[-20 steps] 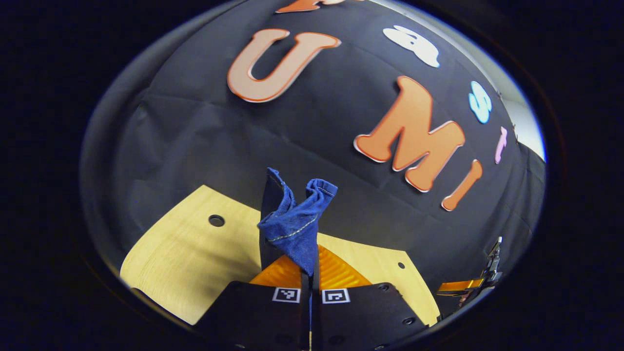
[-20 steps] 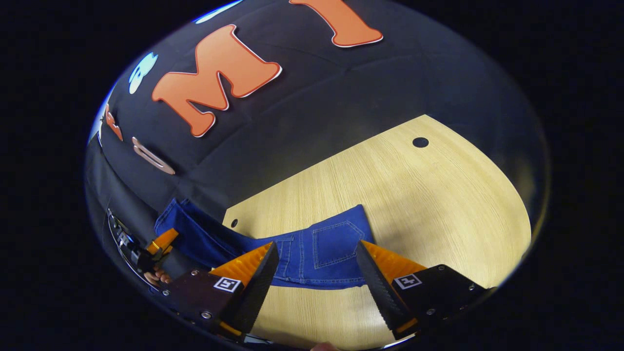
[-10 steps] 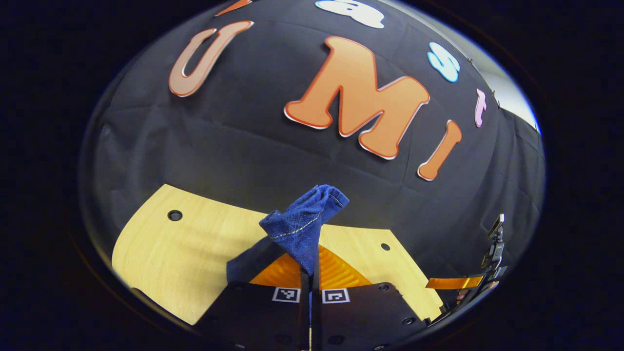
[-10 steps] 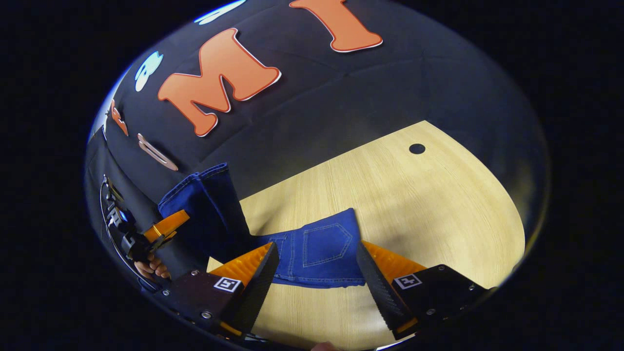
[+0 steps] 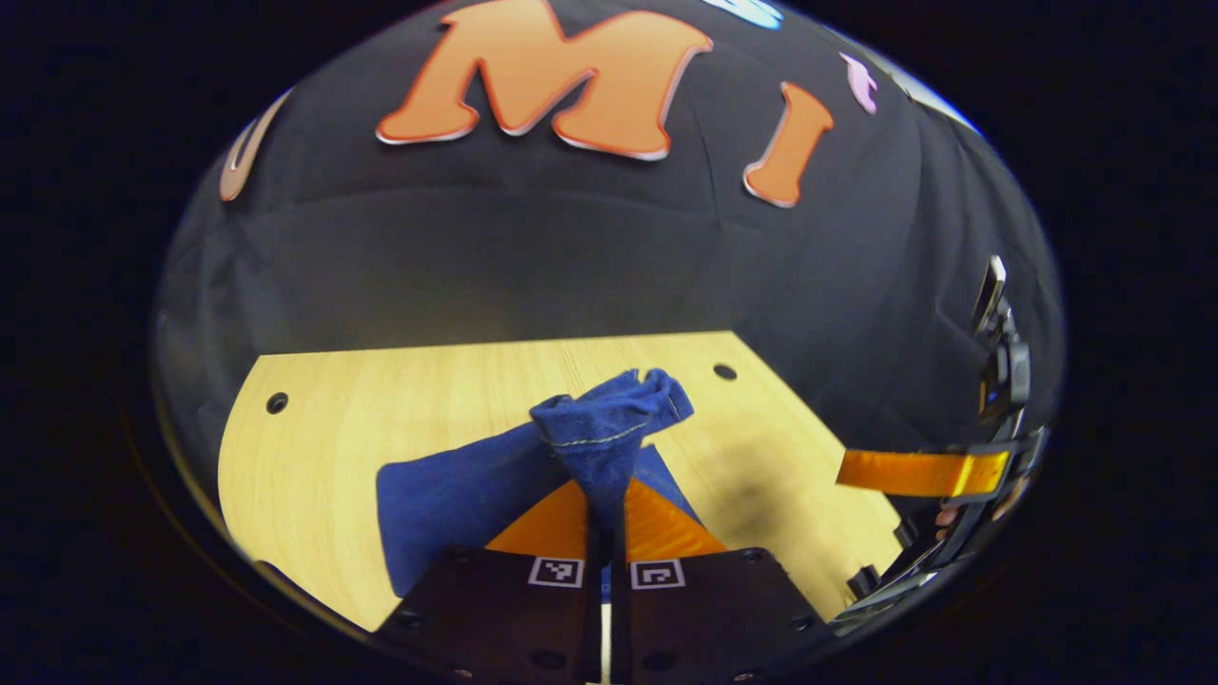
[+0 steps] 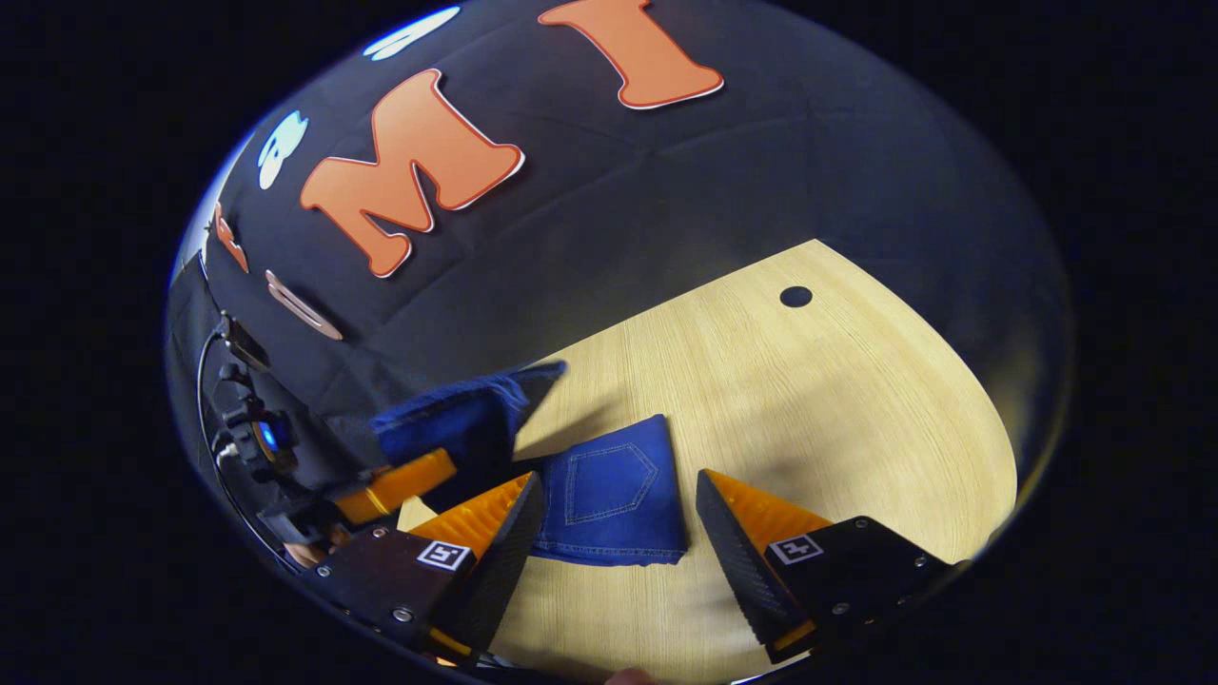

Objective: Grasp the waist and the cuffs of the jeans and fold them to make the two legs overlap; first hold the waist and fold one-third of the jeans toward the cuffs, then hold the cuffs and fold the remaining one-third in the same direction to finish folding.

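In the left gripper view, the pale wooden table [image 5: 314, 447] spreads from the left, with a small round hole [image 5: 277, 402] near its far left corner; the blue jeans [image 5: 447, 495] lie on it just right of that bare wood, rising from the table to a bunched cuff end [image 5: 609, 423] held up at the middle; the left gripper [image 5: 606, 518] is clenched on this cuff end, both fingers pressed together on the denim; farther right, at the table's edge, the right gripper [image 5: 918, 473] shows. In the right gripper view, the left gripper [image 6: 400, 485] is at the left, lifting the denim above the table; the folded part with a back pocket [image 6: 609, 471] lies flat at the middle; the right gripper [image 6: 614, 542] hovers with fingers spread apart on either side of it, grasping nothing.
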